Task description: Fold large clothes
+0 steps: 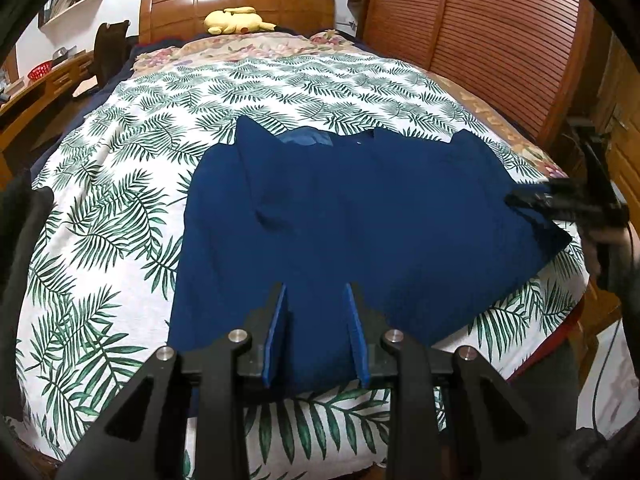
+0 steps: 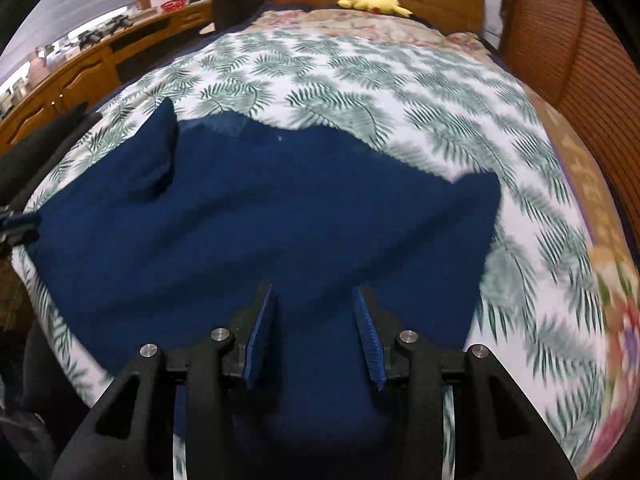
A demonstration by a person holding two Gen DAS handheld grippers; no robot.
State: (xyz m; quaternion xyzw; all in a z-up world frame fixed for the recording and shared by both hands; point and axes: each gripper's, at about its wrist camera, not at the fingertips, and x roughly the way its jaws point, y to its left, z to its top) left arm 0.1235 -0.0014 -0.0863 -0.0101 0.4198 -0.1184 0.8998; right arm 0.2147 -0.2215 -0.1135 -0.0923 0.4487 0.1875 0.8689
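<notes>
Left tool: jaws parted wide, nothing held, poised over near hem of navy garment. Garment spread flat on leaf-print bedspread, left sleeve folded inward, presumably first fold done. Right tool: wide, empty, over right hem, likely to pinch matching side.

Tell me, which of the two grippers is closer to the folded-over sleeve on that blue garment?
Left, I'd judge. The left gripper is at the near hem on the side of the sleeve. The right gripper is over the garment's opposite side; there the sleeve lies far left.
</notes>
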